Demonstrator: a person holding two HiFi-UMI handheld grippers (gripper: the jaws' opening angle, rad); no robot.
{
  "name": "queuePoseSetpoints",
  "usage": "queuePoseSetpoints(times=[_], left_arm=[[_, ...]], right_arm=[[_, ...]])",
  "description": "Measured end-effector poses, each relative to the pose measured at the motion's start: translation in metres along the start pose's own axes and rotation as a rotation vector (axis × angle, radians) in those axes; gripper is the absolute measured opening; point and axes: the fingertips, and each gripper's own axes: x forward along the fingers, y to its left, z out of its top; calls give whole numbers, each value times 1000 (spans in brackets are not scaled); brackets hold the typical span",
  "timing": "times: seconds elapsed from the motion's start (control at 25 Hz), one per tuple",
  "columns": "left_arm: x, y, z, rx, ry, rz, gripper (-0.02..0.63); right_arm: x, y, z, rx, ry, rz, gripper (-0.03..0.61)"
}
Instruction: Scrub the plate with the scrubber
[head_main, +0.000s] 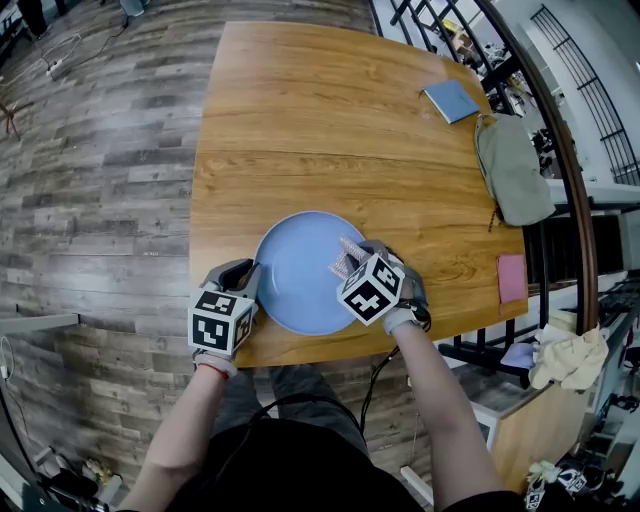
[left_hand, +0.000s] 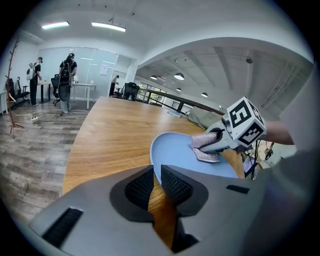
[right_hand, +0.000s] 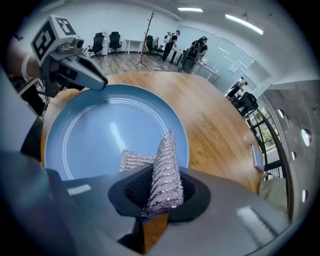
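Observation:
A round light-blue plate (head_main: 295, 280) lies near the front edge of the wooden table (head_main: 300, 110). My left gripper (head_main: 248, 278) is at the plate's left rim. In the left gripper view the rim of the plate (left_hand: 180, 160) runs between the pads of the left gripper (left_hand: 156, 186), which is shut on it. My right gripper (head_main: 355, 262) is over the plate's right side, shut on a silvery mesh scrubber (head_main: 348, 256). In the right gripper view the scrubber (right_hand: 165, 170) stands folded between the pads, its loose end resting on the plate (right_hand: 100, 130).
A blue notebook (head_main: 452, 100) and a grey-green bag (head_main: 513, 170) lie at the table's far right, with a pink cloth (head_main: 511, 277) near the right edge. A dark railing (head_main: 570, 180) runs along that side. People stand far back in the room (left_hand: 65, 75).

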Motion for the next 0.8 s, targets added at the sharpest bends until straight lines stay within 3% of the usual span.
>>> queuePoseSetpoints(times=[0.16, 0.4, 0.8], left_arm=[[2, 1, 1, 0, -1, 0, 43], [2, -1, 1, -8, -9, -4, 43], [3, -1, 1, -18, -8, -7, 42]], right_arm=[[-6, 16, -7, -65, 27, 27, 58], [-15, 38, -11, -31, -4, 75, 58], [-21, 92, 14, -178, -89, 166, 58]])
